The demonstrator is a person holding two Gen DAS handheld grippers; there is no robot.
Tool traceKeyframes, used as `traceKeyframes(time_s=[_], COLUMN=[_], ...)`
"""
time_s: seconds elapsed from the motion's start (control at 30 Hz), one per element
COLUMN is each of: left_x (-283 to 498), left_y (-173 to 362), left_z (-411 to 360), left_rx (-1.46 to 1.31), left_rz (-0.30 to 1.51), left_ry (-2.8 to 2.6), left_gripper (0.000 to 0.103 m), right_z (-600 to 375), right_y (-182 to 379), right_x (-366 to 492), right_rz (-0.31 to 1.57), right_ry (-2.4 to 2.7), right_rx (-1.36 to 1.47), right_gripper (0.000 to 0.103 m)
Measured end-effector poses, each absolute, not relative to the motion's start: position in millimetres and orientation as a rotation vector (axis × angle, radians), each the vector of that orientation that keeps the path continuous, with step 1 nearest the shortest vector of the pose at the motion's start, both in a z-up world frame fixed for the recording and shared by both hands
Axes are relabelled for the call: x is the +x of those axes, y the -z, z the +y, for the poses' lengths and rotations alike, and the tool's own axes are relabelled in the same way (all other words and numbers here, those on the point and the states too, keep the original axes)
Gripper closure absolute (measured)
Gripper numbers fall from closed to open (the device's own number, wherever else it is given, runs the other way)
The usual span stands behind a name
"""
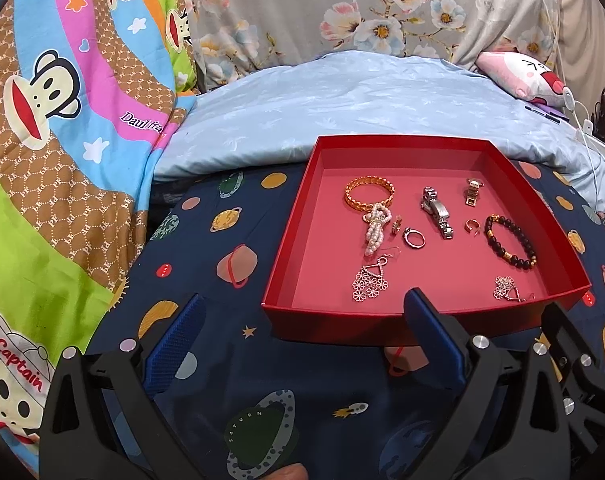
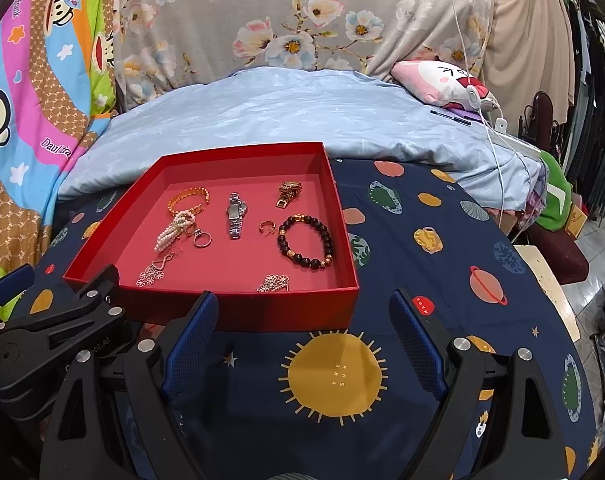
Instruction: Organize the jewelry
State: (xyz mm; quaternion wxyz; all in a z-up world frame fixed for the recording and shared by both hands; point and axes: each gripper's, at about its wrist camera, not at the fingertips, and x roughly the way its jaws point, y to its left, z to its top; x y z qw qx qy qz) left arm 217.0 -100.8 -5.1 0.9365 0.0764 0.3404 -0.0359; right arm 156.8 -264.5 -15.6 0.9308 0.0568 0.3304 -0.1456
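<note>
We work on a bed, over a navy sheet (image 2: 402, 248) printed with planets and a sun, with a pale blue duvet (image 1: 342, 112) bunched behind and a floral cloth hung at the back. On the sheet sits a shallow red box (image 1: 334, 320), and all the jewelry lies loose on its pink floor. We see a gold chain bangle (image 1: 369, 193) touching a string of pearls (image 1: 375, 229), a silver wristwatch (image 1: 436, 211) near the middle, a smaller gold watch (image 1: 472, 191) toward the far right, a plain ring (image 1: 414, 237), a small gold hoop (image 1: 471, 225), a dark beaded bracelet (image 1: 511, 242), and two filigree flower earrings (image 1: 369, 280) near the front wall.

Our left gripper (image 1: 302, 344) hovers just short of the box's front wall, spread wide with nothing in it. Our right gripper (image 2: 302, 340) waits beside it over the sun print, equally wide and empty.

We judge every piece light. The watches and bangle are stiff metal and likely slippery, so we would pinch across a band. The pearls and beaded bracelet should drape; take them mid-strand. The earrings look delicate and apt to snag, best lifted by the hook.
</note>
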Motion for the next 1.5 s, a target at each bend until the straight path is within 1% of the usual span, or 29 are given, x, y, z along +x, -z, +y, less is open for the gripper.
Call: traceKeyframes(time_s=[0.53, 1.5], left_x=[219.2, 222.1], left_y=[5.3, 3.2], left_z=[-102.2, -98.7], left_rx=[0.155, 0.15], left_rz=[0.727, 0.752], left_ry=[0.096, 0.084], left_gripper=[0.005, 0.005], right_z=[-268.5, -265.6], right_y=[8.1, 13.8], right_x=[152.8, 153.9], right_rz=[0.664, 0.687], right_ry=[0.296, 0.291], right_rx=[0.12, 0.105], right_gripper=[0.017, 0.017])
